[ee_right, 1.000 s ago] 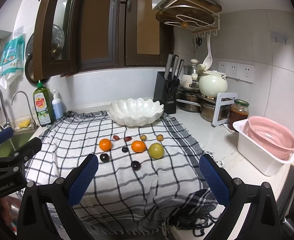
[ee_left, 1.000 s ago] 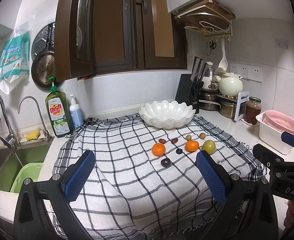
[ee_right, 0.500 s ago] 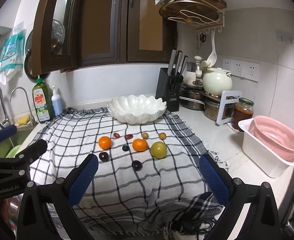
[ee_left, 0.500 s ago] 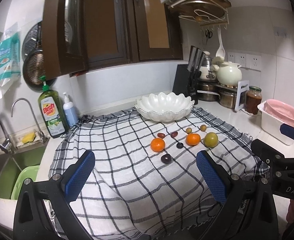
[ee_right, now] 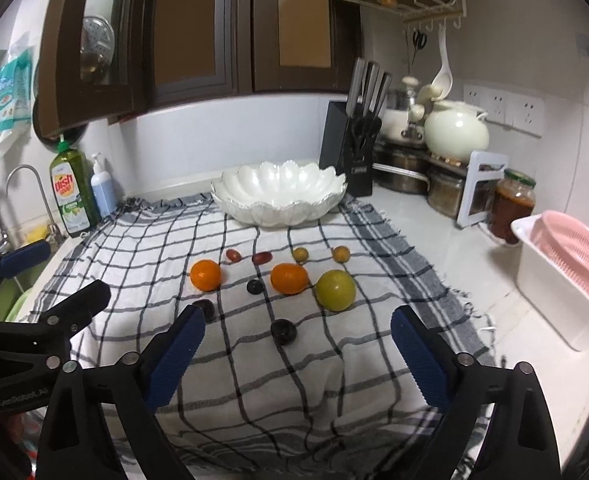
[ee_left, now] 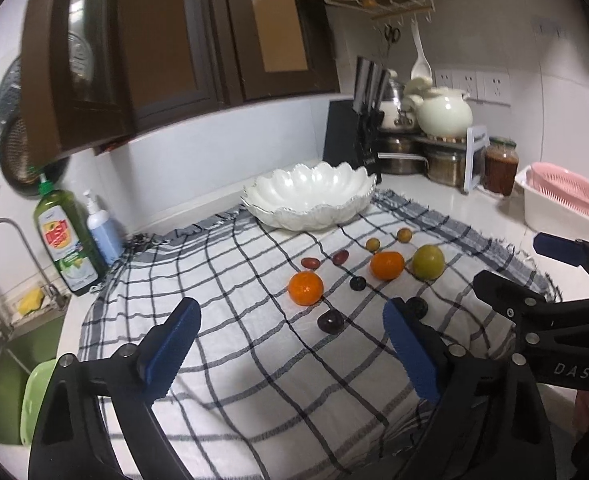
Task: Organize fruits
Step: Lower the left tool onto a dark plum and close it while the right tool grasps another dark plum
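Both claws are lined up over the checked cloth [ee_right: 254, 380] and this looks like the approach, nothing picked yet. The left gripper [ee_left: 290, 344] has its jaws closing from wide apart with only bare cloth between the blue pads; the right gripper [ee_right: 298, 354] is closing too, also with nothing clamped, though a dark plum [ee_right: 283, 331] lies on the cloth just ahead of its gap. All the fruit sits loose on the cloth in front of the scalloped white bowl [ee_right: 278, 196]: two oranges [ee_right: 205, 275], a yellow-green fruit [ee_right: 335, 290], further dark plums and some small reddish and yellowish ones nearer the bowl. The bowl looks empty from here. Off to the right, a pink colander [ee_right: 578, 252] rests in a white tub, contents not visible. Next move, I reckon: drop onto the nearest plum, straddle it squarely, squeeze gently, then carry it to the bowl.
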`<state>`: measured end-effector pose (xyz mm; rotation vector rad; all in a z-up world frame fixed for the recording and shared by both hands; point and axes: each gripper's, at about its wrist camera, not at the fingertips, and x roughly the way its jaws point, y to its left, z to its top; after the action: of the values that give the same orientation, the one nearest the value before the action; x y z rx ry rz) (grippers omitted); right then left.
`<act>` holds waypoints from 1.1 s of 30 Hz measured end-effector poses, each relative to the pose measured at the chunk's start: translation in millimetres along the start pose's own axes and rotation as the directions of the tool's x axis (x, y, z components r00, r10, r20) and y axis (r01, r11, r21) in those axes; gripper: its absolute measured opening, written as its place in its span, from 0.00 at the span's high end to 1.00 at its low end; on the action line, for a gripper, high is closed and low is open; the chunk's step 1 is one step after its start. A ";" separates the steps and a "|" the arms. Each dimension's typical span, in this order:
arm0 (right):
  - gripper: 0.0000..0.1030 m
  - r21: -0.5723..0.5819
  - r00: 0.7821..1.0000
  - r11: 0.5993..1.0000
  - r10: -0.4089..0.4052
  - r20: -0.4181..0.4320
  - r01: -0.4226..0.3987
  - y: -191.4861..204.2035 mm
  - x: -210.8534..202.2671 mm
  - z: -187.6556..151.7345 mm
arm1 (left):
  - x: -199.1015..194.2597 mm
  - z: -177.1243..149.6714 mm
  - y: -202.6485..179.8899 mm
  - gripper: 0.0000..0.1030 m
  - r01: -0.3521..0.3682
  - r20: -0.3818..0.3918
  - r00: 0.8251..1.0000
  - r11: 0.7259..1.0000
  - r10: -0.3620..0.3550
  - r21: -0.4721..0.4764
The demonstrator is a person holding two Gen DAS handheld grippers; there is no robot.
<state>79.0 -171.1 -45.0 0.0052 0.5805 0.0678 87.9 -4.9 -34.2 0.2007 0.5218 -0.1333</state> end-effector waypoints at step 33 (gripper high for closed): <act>0.59 -0.007 0.955 1.000 -0.013 -0.296 0.012 25.1 128.6 -23.7 | 149.9 -24.6 -11.2 0.55 0.289 -0.281 0.920 0.957 -0.272 0.019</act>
<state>171.8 -138.0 -134.6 -0.0139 0.8811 0.0580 202.9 -21.6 -132.7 0.2030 0.8256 -0.4063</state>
